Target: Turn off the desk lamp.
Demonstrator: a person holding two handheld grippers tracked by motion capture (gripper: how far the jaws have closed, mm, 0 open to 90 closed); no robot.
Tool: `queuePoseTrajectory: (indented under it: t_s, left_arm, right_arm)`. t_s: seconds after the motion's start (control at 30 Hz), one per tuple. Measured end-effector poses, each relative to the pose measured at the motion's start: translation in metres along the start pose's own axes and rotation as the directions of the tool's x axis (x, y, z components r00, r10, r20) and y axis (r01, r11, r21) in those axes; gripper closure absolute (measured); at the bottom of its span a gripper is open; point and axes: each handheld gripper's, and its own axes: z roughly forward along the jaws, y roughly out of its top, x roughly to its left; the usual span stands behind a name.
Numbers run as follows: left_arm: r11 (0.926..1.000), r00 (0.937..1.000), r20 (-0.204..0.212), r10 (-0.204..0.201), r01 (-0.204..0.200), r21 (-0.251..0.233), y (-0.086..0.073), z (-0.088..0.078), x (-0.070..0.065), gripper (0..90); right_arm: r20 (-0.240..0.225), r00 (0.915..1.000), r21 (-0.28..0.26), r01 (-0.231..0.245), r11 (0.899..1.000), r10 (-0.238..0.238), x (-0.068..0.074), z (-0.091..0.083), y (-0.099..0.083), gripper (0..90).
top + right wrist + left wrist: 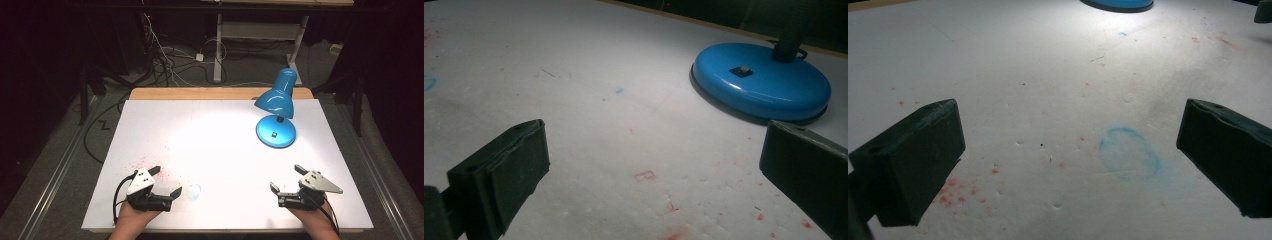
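Both hands rest at the near edge of the white surface [220, 150]. My left gripper [159, 184] has its jaws spread wide with nothing between them; my right gripper [286, 179] likewise stands apart and empty. Judged as a ready stance before any reach. The blue desk lamp [276, 111] stands at the far right of the surface, lit, shade tilted toward the middle, likely so its light pools on the work area. Its round base [761, 87] sits ahead of my right gripper, well apart from it, button on top. A faint blue ring stain [1129, 152] lies just ahead of the left gripper, with red specks [955, 192] nearby. Nothing blocks the path to the lamp.
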Motion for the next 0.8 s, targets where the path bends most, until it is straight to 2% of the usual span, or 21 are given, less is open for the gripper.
queuePoseTrajectory:
  t_s: [0.37,0.8]
  left_arm:
    - [0.9999,1.0000,0.004,-0.009,0.009,-0.013,0.0008,-0.0006,0.0029,0.0]
    - [0.9998,0.9998,0.004,-0.020,0.020,-0.005,-0.0009,0.0018,0.0045,0.0]
  right_arm:
    - [0.016,0.9996,-0.006,-0.024,1.000,0.024,-0.0046,-0.0045,-0.0006,0.3]
    - [0.011,0.9999,0.001,-0.012,1.000,0.012,-0.0057,-0.0041,-0.0002,0.3]
